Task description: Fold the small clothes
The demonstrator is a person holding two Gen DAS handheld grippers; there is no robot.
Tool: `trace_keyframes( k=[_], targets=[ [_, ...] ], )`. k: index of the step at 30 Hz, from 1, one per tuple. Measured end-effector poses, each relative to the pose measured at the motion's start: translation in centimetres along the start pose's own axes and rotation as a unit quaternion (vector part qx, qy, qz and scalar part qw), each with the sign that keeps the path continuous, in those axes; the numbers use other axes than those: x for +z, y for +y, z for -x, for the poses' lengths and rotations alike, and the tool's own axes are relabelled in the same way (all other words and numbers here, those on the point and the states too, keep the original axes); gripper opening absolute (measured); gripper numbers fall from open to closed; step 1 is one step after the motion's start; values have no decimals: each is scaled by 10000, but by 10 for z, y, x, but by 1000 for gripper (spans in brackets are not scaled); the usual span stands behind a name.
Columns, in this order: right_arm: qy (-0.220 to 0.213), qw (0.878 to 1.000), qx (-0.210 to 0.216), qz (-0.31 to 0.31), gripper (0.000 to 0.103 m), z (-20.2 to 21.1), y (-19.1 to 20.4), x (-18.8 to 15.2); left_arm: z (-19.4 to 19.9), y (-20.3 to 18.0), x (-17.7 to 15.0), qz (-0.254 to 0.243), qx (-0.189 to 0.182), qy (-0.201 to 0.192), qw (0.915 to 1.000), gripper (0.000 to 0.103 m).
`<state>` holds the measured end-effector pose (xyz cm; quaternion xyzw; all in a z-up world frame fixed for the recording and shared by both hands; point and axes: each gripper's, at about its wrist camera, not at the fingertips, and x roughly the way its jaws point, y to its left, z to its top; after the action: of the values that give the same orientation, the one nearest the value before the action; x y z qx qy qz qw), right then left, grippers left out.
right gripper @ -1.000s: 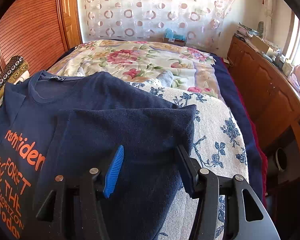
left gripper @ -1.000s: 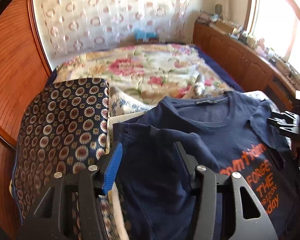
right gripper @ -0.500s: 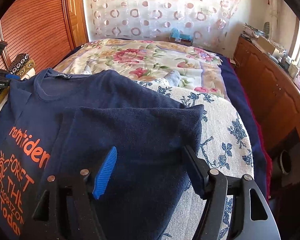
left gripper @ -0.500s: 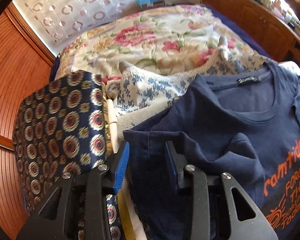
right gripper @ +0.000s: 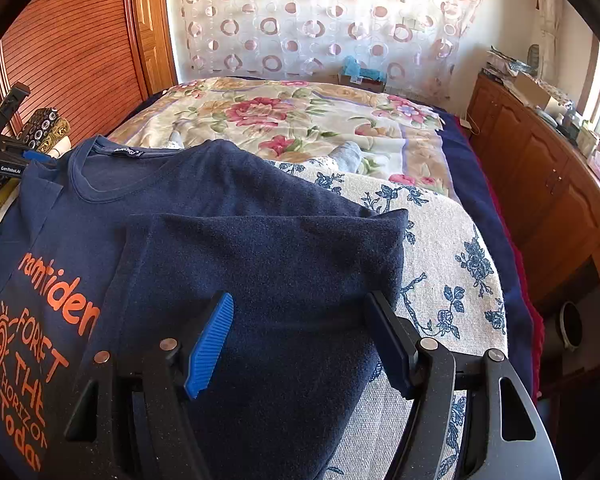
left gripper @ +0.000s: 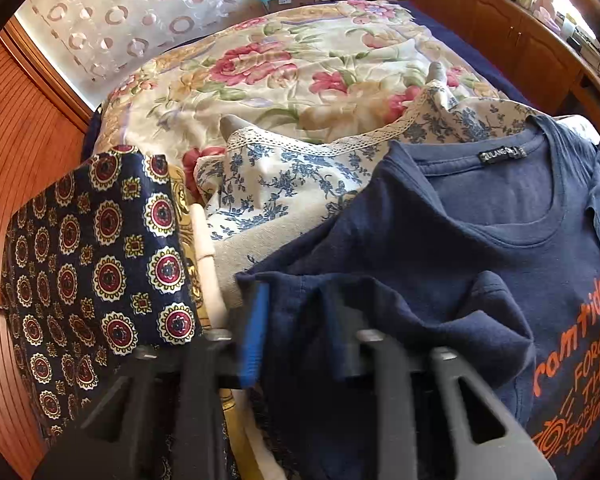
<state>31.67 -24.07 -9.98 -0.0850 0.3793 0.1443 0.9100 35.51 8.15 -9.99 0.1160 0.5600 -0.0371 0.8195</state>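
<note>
A navy T-shirt (left gripper: 500, 264) with orange print lies face up on a floral cloth on the bed; it also shows in the right wrist view (right gripper: 228, 200). Its right side is folded over the front (right gripper: 268, 280). My left gripper (left gripper: 296, 332) is at the shirt's left sleeve, its jaws narrowed around a bunch of sleeve fabric (left gripper: 300, 312); the image is blurred there. My right gripper (right gripper: 300, 340) is open and empty just above the folded-over part. The left gripper also shows at the far left of the right wrist view (right gripper: 8, 152).
A blue-flowered cream cloth (right gripper: 440, 280) lies under the shirt. A floral bedspread (left gripper: 300, 72) covers the bed beyond. A stack of patterned fabric (left gripper: 92, 248) sits to the left. Wooden cabinets (right gripper: 540, 168) run along the right, a wooden wardrobe (right gripper: 60, 40) on the left.
My left gripper moved left onto the shirt's left sleeve and its jaws narrowed around the fabric. My right gripper drew back slightly and stayed open.
</note>
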Motion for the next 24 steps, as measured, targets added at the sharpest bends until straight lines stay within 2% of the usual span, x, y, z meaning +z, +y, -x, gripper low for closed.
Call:
trace_keyframes(
  k=[2,4,8,12,16,21,24],
  targets=[
    [-1,10000,-2,3,70,0,0,0,1,-2,-2,-87,89,-8,9999,9],
    [-2,10000,-1,2,70,0,0,0,7,-4,-3,-140,194,-101,9997,8],
    [-3,10000,-8,8,70,-1,0,0,38,5,-4,53,288,-618,9977,7],
    [-15,10000,0,-11,70,0,-2,0,74,12,-8,174,185,-1065,9940,7],
    [-98,9994,191,-260,70,3,-13,1,108,11,-18,173,32,-1471,9890,7],
    [-42,9993,29,-378,70,-3,-31,13,134,4,-32,104,-112,-1779,9839,7],
    [5,9986,-318,-414,70,-12,-40,21,140,-2,-41,76,-205,-1897,9816,7]
  ],
)
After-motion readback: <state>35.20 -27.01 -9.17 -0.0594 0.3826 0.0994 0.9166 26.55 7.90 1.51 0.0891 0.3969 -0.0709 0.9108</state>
